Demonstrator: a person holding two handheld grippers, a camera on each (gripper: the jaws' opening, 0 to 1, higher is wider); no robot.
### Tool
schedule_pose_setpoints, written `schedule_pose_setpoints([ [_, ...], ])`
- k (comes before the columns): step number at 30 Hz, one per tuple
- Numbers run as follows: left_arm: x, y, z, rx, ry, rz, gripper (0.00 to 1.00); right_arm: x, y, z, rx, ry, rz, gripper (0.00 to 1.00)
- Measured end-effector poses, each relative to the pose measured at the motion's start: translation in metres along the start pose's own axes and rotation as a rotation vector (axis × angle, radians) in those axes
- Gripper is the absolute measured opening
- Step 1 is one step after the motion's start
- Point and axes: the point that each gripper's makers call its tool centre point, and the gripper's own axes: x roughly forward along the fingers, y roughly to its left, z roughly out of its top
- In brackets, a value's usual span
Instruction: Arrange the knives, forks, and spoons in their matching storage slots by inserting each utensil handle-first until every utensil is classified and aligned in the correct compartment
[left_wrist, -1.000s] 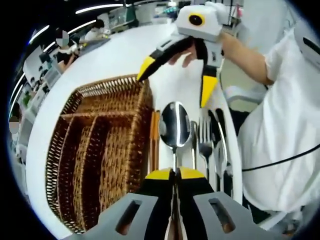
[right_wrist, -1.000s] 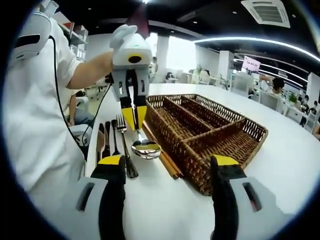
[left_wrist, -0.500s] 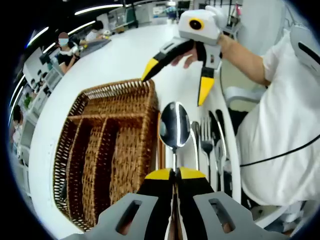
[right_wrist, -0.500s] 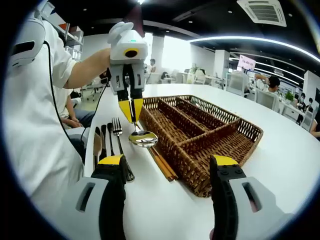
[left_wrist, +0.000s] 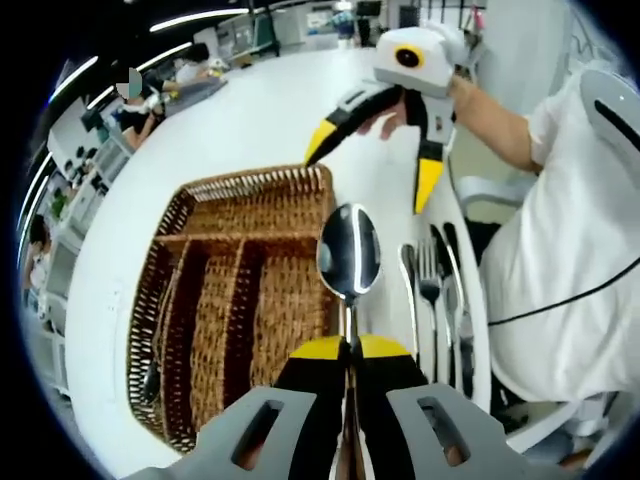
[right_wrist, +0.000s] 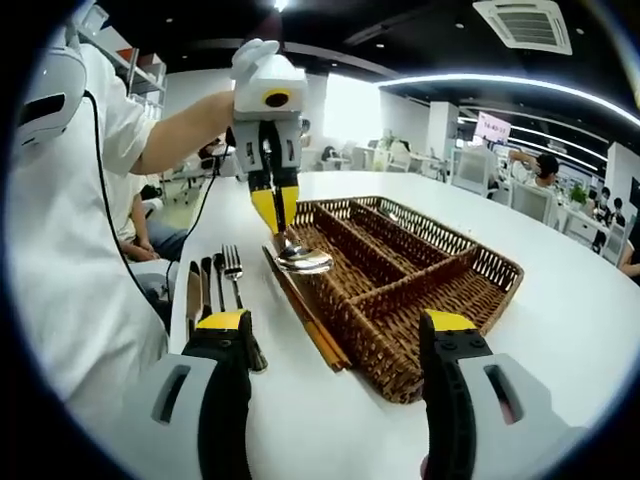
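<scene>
My white worktop (right_wrist: 600, 330) carries the big wicker tray (right_wrist: 400, 275), split into long slots and one cross slot. Alongside its near wall lie chopsticks (right_wrist: 305, 320), wedged between the tray and the leftover cutlery, which sits near the worktop edge: a fork (right_wrist: 238, 290) and knives (right_wrist: 200, 290) side by side. My left gripper (right_wrist: 277, 212) has its jaws pinched tight on a spoon (left_wrist: 348, 252), bowl hanging just over the tray's near edge. My right gripper (right_wrist: 335, 330) hovers with its jaws spread wide, holding nothing.
</scene>
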Motion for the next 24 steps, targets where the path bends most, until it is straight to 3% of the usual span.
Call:
schedule_pose_setpoints([
  [24, -0.013, 0.057, -0.001, -0.018, -0.005, 0.046, 0.01, 0.004, -0.005, 0.008, -0.007, 0.01, 0.003, 0.7],
])
